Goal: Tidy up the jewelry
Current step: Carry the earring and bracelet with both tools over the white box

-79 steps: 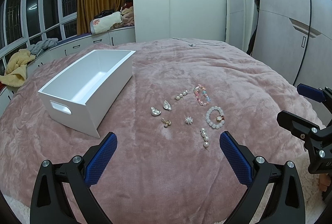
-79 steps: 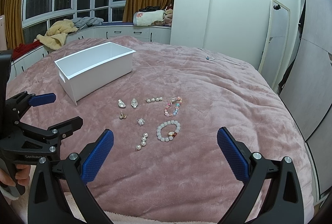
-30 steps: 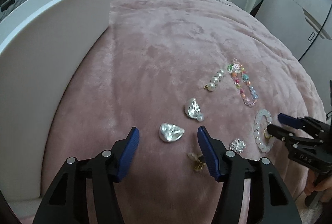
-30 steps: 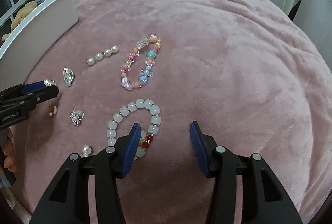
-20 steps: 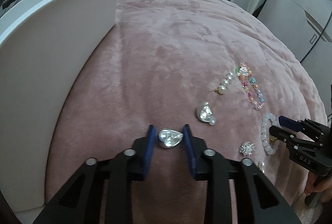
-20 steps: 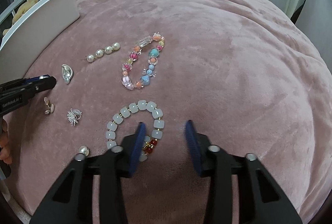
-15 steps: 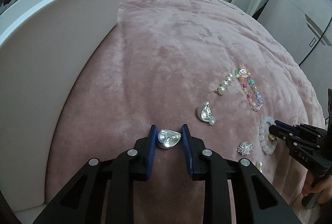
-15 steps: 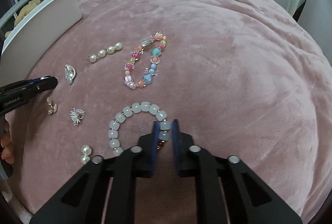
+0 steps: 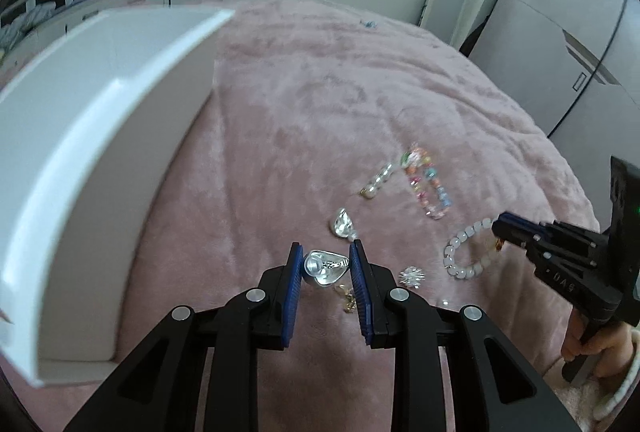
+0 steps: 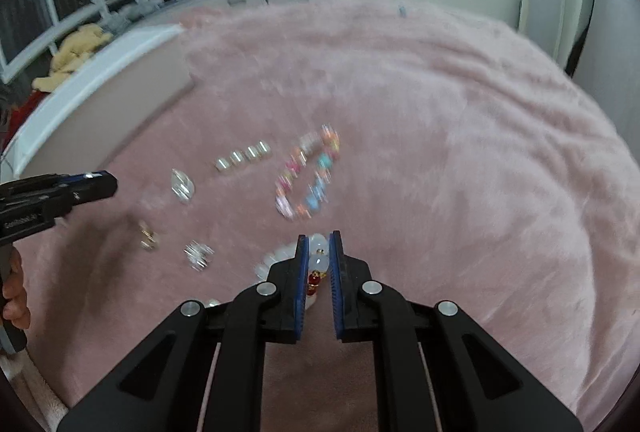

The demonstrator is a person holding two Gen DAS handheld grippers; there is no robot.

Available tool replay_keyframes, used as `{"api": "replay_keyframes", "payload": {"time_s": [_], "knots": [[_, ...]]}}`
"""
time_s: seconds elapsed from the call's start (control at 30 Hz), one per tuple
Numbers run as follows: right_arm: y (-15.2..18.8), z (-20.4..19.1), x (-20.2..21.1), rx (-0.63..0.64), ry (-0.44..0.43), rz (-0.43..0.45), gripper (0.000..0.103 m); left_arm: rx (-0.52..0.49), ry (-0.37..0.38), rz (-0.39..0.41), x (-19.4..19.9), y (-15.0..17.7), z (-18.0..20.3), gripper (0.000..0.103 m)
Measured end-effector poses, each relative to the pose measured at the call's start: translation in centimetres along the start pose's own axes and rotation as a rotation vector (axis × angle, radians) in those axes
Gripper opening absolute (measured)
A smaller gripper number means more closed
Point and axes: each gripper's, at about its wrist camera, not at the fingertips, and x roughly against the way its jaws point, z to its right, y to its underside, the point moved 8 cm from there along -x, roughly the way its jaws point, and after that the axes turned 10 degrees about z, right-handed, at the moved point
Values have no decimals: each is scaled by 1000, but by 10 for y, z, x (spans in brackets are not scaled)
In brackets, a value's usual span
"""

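A: Silver, teardrop-shaped, smooth: the silver earring (image 9: 325,267) sits clenched in the jaws of the left gripper (image 9: 325,264), pinched near the tips only. The white bead bracelet (image 10: 318,264) is clamped in the jaws of the right gripper (image 10: 319,262) by one or two beads; the rest of the loop trails off to the left.

B: Risks?

A: Earring is slick and rounded. My guess is it could squirt out on the way to the white bin (image 9: 92,135) and vanish into the pink plush blanket (image 9: 304,119). The dangling bracelet might catch the bin rim, or sweep the starburst brooch (image 10: 198,254) beneath it.

B: Anything one view has alone?

A: Left wrist view shows the bin's open top and inner wall, and the bracelet loop hanging off the right gripper. Right wrist view shows only the bin's outer side, blurred. It does show the red charm (image 10: 313,278) between the pads. Loose on the bed: multicolour bracelet (image 9: 426,185), pearl strand (image 10: 244,156), second silver earring (image 9: 342,224), gold earring (image 9: 349,299).
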Motion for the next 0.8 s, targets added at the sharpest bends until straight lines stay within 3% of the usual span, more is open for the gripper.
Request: {"api": "replay_keyframes", "payload": {"time_s": [0.23,0.43,0.63,0.8], "knots": [[-52,-26,41,25,-58,146,11,-38,-18,84,49,-29,-6,29],[-107,-73,56,71,-145,221,11,-60,-86,139,93,-57,-28,29],[-160,-130,42,160,-225,233,11,-35,-197,197,125,-87,-74,29],[-195,-180,17,222,-269,227,11,5,-268,195,130,-100,-114,29]]}}
